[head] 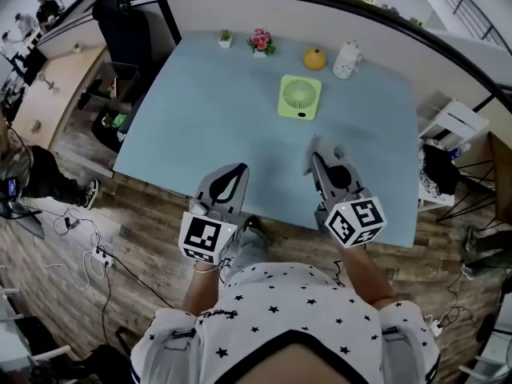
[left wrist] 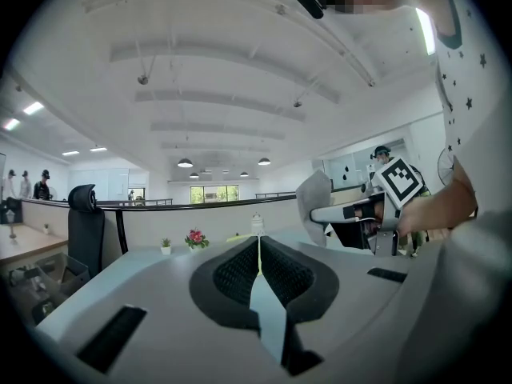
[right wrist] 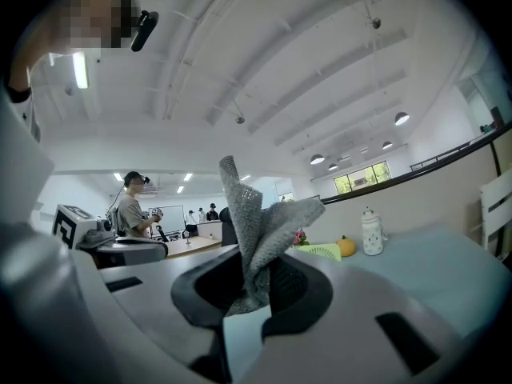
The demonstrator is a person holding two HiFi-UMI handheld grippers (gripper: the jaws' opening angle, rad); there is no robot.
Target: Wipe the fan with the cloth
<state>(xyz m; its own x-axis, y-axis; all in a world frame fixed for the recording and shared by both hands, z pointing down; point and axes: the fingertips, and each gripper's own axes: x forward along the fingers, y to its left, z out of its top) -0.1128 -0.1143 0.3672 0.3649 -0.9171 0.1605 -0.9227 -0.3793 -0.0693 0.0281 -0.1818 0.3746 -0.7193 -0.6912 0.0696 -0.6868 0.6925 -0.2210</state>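
A small light-green fan (head: 300, 97) lies flat on the pale blue table (head: 200, 126), toward the back middle. It shows as a thin green edge (right wrist: 322, 251) in the right gripper view. My right gripper (head: 314, 152) is shut on a grey cloth (right wrist: 258, 230), which sticks up from between its jaws. It hovers over the table's near part, in front of the fan. My left gripper (head: 241, 169) is shut with nothing in it, held near the table's front edge. From the left gripper view, the cloth (left wrist: 314, 201) shows in the right gripper.
Along the back of the table stand a tiny potted plant (head: 226, 38), a pink flower pot (head: 260, 42), an orange fruit (head: 314, 58) and a white jar (head: 346, 60). A black chair (head: 128, 30) is at the left, white shelving (head: 452, 126) at the right.
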